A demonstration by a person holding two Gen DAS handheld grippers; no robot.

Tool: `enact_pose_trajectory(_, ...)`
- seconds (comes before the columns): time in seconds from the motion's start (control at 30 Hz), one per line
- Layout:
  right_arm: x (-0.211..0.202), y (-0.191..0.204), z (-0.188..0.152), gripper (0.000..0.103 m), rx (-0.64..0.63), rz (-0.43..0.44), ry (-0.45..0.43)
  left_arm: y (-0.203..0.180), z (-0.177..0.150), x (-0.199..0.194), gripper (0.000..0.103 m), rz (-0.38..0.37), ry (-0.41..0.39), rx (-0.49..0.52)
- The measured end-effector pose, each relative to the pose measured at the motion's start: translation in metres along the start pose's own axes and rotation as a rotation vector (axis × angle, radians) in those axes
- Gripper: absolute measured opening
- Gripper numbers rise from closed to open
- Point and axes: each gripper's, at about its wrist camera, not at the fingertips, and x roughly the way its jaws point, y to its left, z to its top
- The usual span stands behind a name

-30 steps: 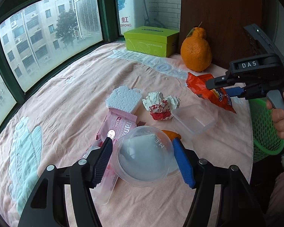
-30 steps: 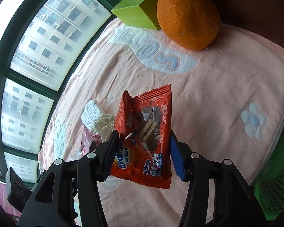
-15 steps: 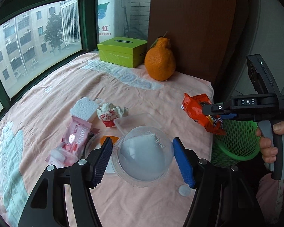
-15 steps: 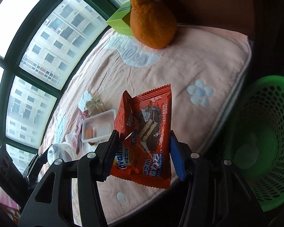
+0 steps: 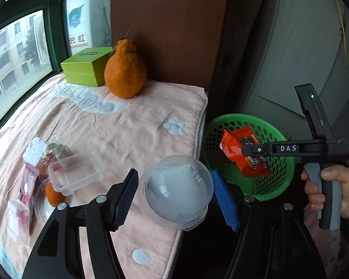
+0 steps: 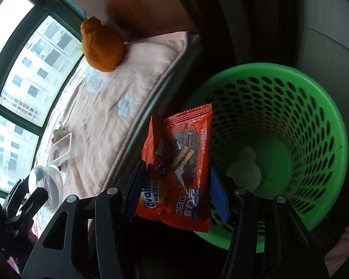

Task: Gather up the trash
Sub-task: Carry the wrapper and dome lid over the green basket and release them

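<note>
My left gripper (image 5: pixel 174 193) is shut on a clear plastic dome lid (image 5: pixel 176 190) and holds it over the table's right edge. My right gripper (image 6: pixel 176 186) is shut on an orange snack wrapper (image 6: pixel 181 162) and holds it over the near rim of the green mesh bin (image 6: pixel 314 107). In the left wrist view the right gripper (image 5: pixel 244 150) holds the wrapper (image 5: pixel 239 153) above the bin (image 5: pixel 279 179). Two pale round pieces (image 6: pixel 244 172) lie on the bin's bottom.
On the pink cloth (image 5: pixel 128 127) lie a clear plastic tray (image 5: pixel 74 172), crumpled paper (image 5: pixel 55 151), a white sponge (image 5: pixel 32 151), pink wrappers (image 5: pixel 28 186) and an orange peel (image 5: pixel 53 195). A large orange fruit (image 5: pixel 124 69) and green box (image 5: pixel 86 66) stand at the back.
Both grippers have swung right, away from the table's middle. The right gripper carried the wrapper from over the cloth to above the bin. The left carried the lid to the table's edge.
</note>
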Motion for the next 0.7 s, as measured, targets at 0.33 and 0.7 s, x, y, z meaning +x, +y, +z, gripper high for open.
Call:
enact_pose_trajectory(0.33, -0.024, -0.056, -0.005, 0.068, 0.053, -0.037, -0.052, -0.060, 0.012, 0.037, 0.063, -0.068, 0.053, 0.072)
enact_pose_trajectory(0.7, -0.063, -0.079, -0.011, 0.074, 0.079, -0.023, -0.140, -0.106, 0.016, 0.074, 0.063, -0.109, 0.109, 0.113)
